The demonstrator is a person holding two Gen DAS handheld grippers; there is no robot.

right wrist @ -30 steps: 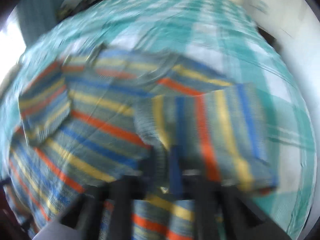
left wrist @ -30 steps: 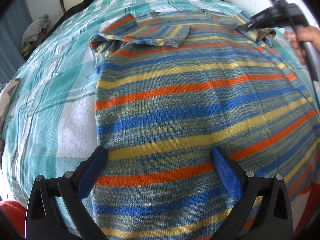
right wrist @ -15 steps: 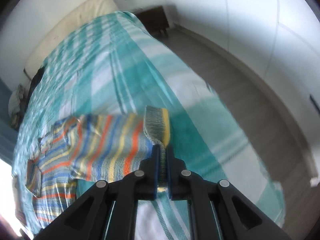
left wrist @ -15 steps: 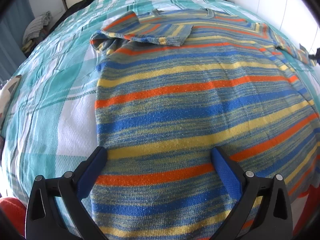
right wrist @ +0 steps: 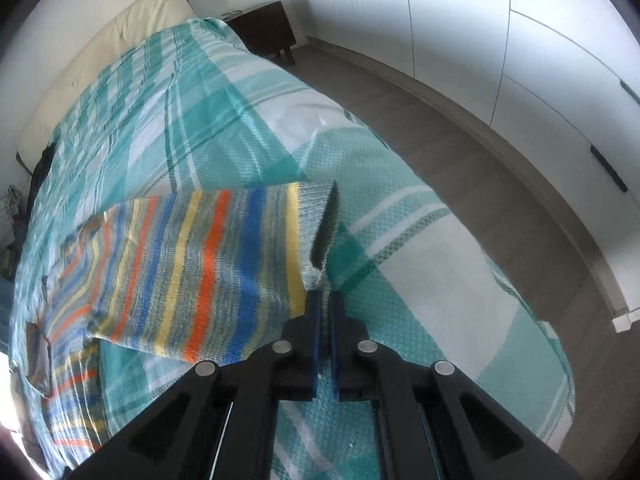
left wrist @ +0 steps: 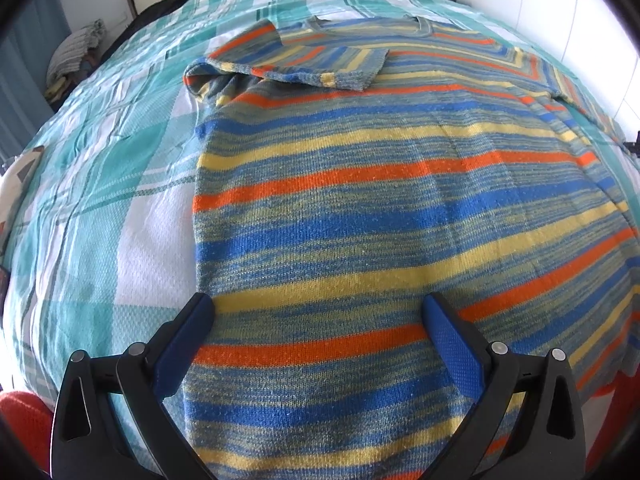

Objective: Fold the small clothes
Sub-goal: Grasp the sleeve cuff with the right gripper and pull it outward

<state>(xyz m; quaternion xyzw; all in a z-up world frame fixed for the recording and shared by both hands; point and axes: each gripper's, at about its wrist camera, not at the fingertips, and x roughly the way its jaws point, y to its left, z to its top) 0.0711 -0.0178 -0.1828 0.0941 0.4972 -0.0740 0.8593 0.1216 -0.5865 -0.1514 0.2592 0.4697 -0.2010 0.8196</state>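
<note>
A: Striped sweater [left wrist: 380,208] flat on bed [left wrist: 120,160], soft, floppy knit. Left claw [left wrist: 320,320] spread wide over hem, empty

B: Right claw [right wrist: 325,296] pinches sleeve [right wrist: 224,272] cuff, good hold pt

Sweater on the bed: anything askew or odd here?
Only mid-fold states: the sweater lies flat, its left sleeve folded across the chest, and its right sleeve stretched sideways, cuff pinched in the right claw. No damage visible.
</note>
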